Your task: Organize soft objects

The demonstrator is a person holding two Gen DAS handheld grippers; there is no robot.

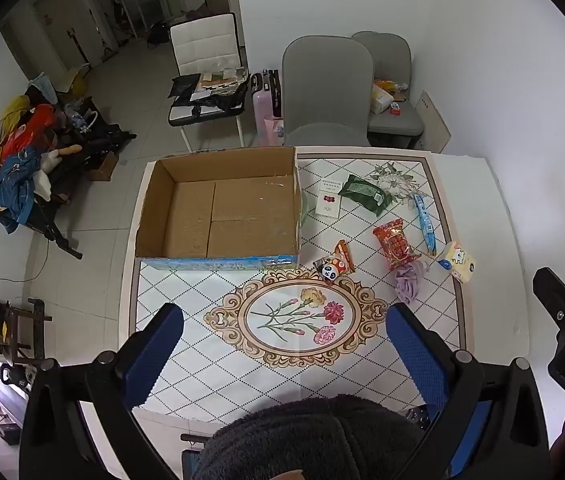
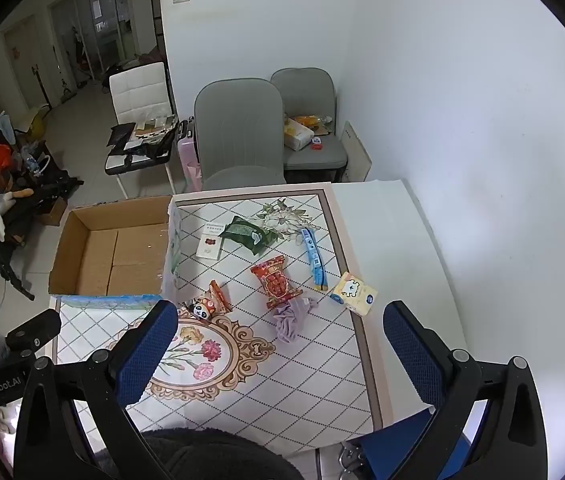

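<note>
Soft items lie scattered over the right half of the table (image 1: 478, 208), none inside the cardboard box (image 1: 218, 208) that sits at the far left corner: a purple cloth (image 1: 410, 282) near the middle, a red snack pack (image 1: 395, 243) touching its far side, a yellow tissue pack (image 1: 458, 261) by the right edge, a blue tube (image 1: 425, 222), a green pouch (image 1: 364, 193) and a panda packet (image 1: 334, 266) just beside the box. Left gripper (image 1: 284, 336) and right gripper (image 2: 280, 334) both hover above the near edge with jaws spread wide, holding nothing.
</note>
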